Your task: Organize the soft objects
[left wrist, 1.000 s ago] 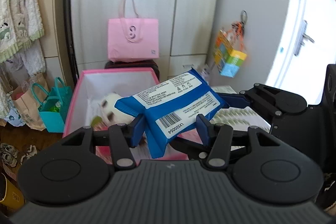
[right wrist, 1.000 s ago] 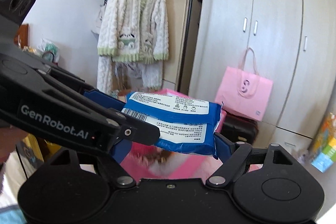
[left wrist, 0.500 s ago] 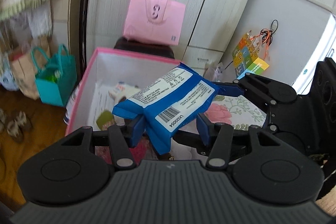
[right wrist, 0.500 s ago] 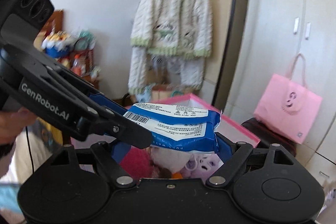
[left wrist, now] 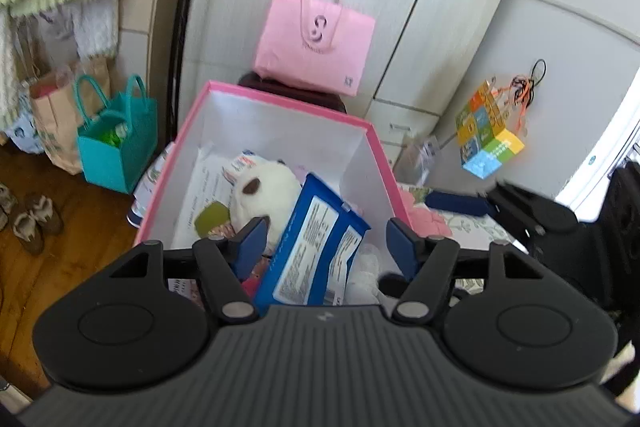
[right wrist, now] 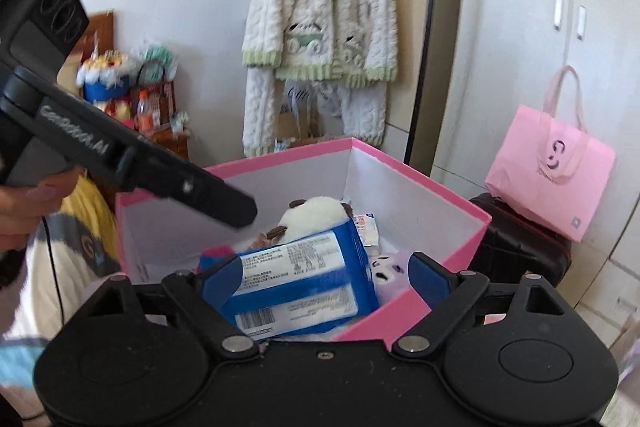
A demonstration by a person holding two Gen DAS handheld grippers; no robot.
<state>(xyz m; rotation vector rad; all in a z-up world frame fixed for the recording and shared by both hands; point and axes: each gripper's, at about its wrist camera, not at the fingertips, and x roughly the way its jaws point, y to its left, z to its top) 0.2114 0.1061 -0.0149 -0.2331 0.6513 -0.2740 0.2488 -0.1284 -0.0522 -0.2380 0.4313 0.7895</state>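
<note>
Over the pink box [left wrist: 372, 135], both the left gripper [left wrist: 326, 239] and right gripper [right wrist: 320, 277] are opening, blue wipes pack [left wrist: 316, 251] dropping in beside the plush [left wrist: 268, 187], so this item's basically done.

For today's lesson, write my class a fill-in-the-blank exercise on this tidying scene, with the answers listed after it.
1. The blue wipes pack lies inside the ____ box.
2. The plush toy beside the pack is mainly ____.
3. The jaws of the left gripper and the right gripper are ____, no longer pressing the pack.
4. The cardigan hanging behind the box is white with ____ trim.

Answers: pink; white; opening; green
</note>
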